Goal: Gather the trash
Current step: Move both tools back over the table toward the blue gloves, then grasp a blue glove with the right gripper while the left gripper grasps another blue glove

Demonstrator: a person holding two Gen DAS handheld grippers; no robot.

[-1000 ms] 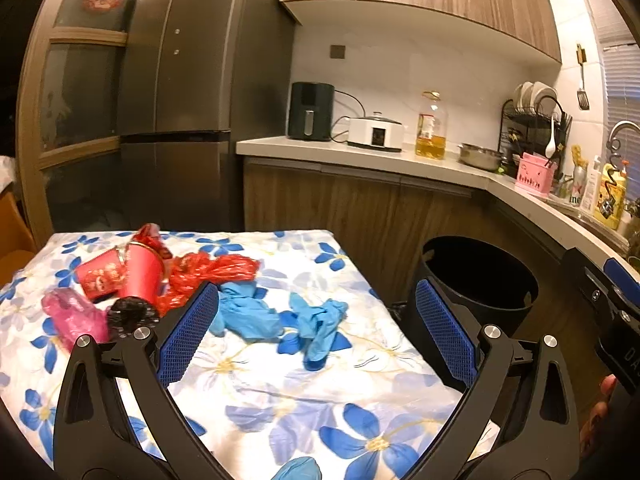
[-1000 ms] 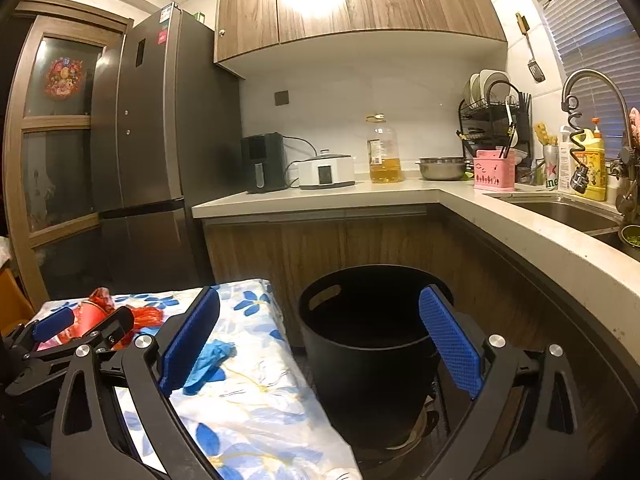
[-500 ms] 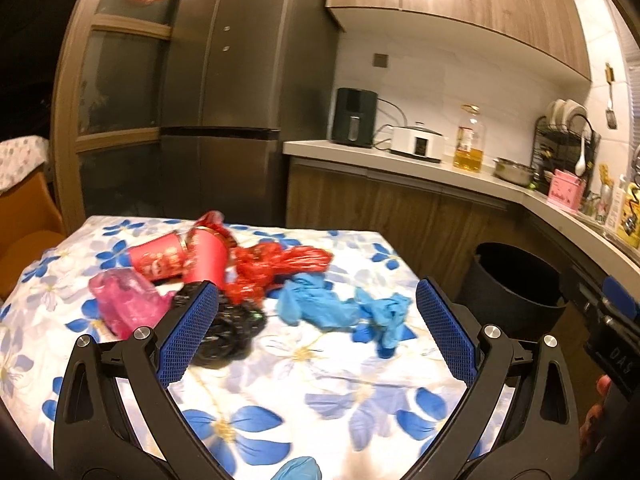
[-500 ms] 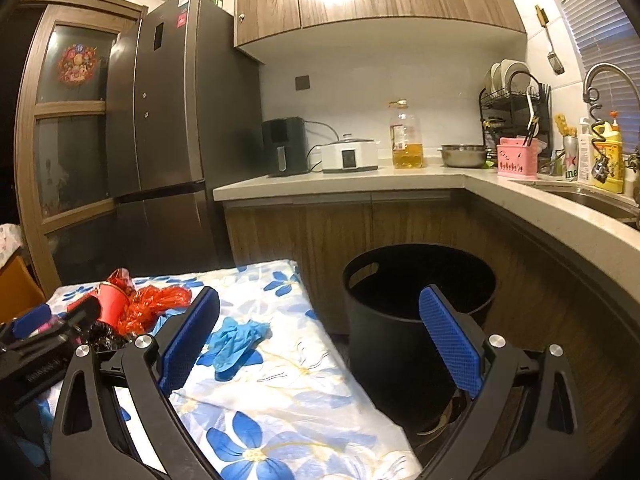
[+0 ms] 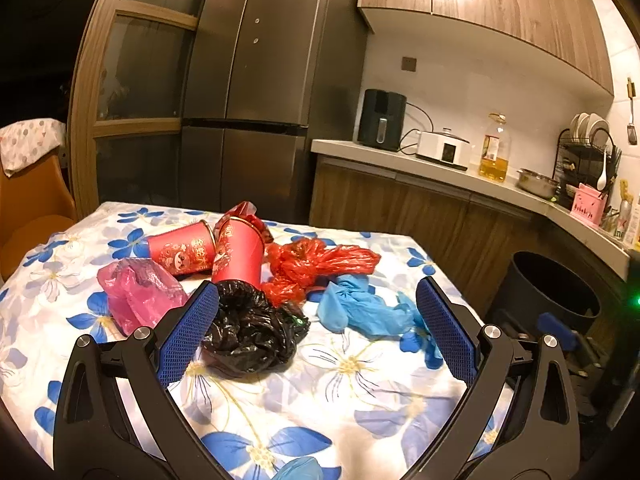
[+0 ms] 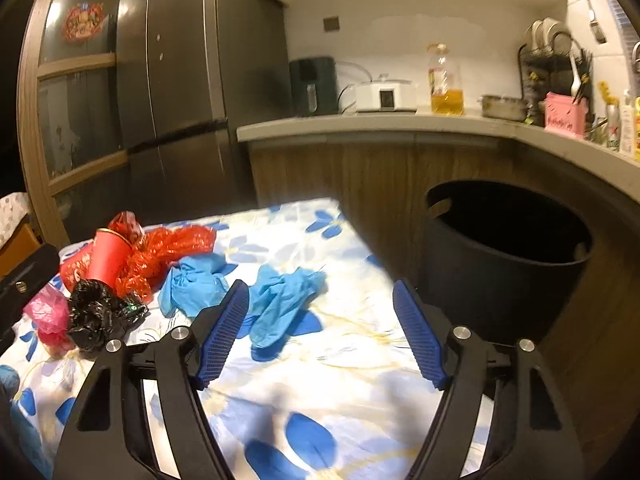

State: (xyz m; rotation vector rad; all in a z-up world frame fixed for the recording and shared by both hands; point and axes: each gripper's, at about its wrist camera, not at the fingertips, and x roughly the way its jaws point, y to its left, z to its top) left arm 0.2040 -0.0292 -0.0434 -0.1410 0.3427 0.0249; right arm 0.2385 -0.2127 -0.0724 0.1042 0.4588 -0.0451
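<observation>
The left gripper (image 5: 318, 332) holds its jaws wide and empty over the crumpled black plastic bag (image 5: 252, 330), while the right gripper (image 6: 320, 330) has its jaws closing on nothing, the crumpled blue rubber gloves (image 6: 280, 304) lying just ahead near the right edge of the flower-print cloth surface (image 6: 360, 392). A pinch could catch the loose cloth along with the thin gloves, or snag one glove and drag the other off the edge. Only the right wrist view shows the round black bin's (image 6: 504, 256) open mouth fully; only the left shows both red paper cups (image 5: 240, 254) and the pink bag (image 5: 138, 296) clearly.
</observation>
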